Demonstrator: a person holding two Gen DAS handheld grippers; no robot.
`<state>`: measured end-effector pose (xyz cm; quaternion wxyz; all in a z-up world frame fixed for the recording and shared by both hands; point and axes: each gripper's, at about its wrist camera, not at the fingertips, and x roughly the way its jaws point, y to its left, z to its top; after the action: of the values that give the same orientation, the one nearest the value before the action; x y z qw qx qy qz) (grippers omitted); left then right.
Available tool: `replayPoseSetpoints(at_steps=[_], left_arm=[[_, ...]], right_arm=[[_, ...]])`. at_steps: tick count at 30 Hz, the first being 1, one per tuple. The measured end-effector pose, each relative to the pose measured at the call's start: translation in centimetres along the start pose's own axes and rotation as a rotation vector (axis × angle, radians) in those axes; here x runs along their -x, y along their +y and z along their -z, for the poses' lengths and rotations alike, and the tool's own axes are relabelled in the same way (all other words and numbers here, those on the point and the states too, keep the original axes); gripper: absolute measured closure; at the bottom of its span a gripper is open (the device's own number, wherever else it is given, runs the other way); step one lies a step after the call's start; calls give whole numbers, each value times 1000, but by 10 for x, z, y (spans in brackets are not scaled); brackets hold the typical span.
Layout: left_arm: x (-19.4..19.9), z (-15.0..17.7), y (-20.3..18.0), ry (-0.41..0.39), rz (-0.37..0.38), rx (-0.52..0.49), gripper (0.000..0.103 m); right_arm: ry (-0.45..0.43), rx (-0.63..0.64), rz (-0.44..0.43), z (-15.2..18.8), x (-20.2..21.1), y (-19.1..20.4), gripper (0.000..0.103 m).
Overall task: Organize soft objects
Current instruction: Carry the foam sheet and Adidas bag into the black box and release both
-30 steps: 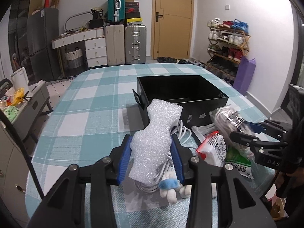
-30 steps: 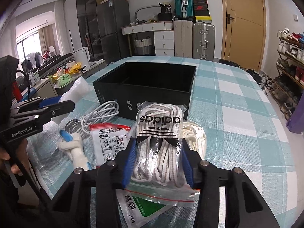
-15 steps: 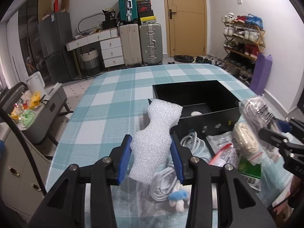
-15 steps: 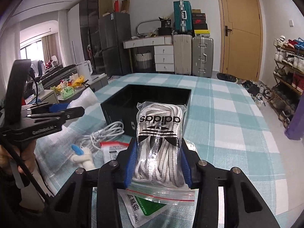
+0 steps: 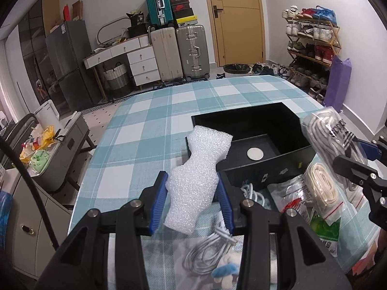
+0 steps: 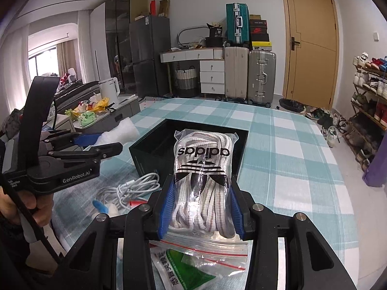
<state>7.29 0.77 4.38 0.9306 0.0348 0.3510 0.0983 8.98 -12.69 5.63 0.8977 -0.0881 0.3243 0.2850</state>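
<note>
— So, what has changed?
— I've lifted both loads clear of the table. My left gripper pinches the foam piece near the black box; my right gripper grips the bag of laces just before it.
— Meaning?
— Both likely go in next; the cable waits beside the near wall.
</note>
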Motion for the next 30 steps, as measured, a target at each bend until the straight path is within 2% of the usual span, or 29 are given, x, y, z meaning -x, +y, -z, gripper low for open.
replayPoseSetpoints(at_steps=[30], left_arm=[[-38,-39,-4,14,162,69,64]], right_arm=[[64,-8,-40,-43,-62,-12,61]])
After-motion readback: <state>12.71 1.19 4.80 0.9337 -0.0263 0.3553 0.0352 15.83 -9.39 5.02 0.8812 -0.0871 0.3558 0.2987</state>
